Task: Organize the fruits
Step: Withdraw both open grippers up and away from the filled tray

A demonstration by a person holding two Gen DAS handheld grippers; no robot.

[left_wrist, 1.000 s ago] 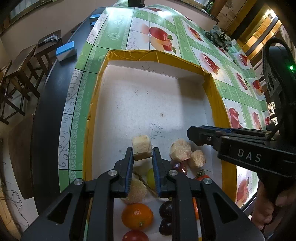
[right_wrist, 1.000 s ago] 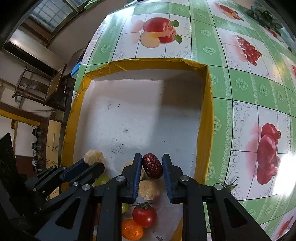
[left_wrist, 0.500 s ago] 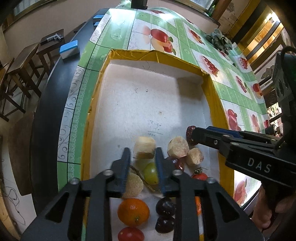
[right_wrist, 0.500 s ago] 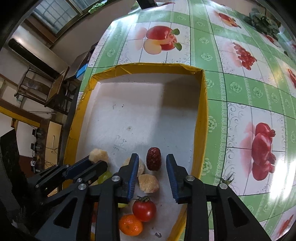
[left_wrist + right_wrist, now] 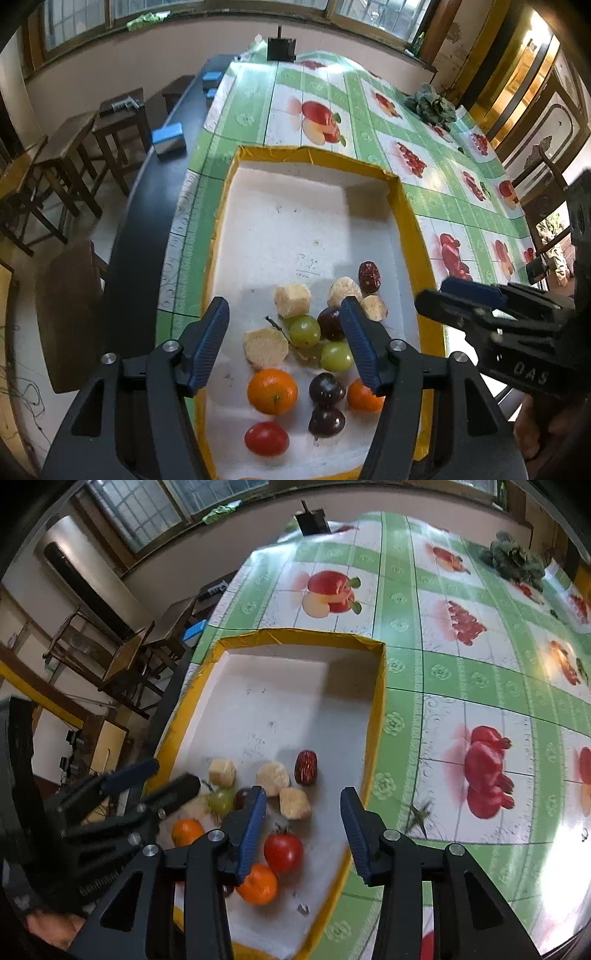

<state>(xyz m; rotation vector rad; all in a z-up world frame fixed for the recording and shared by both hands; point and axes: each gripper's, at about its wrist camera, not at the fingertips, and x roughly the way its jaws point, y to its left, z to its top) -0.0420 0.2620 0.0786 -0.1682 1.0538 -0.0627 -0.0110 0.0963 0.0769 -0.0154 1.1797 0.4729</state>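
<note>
Tabletop [image 5: 321,92] has a green-and-white fruit-print cloth. On it: a white tray with a yellow rim [image 5: 404,218] near the front, leafy greens [image 5: 434,105] far right, a dark box [image 5: 281,48] at the far end. 3 blue blocks [image 5: 168,136] on the bare dark left edge.

- The far half of the yellow-rimmed tray [image 5: 400,206] is lying bare, giving open passage.
- Fruit [image 5: 272,390] is crowding the near half, pieces touching or just apart.
- The right tongs [image 5: 458,295] are hanging over the tray's right rim, narrowing that side.
- The surface [image 5: 461,672] right of the tray is lying open.
</note>
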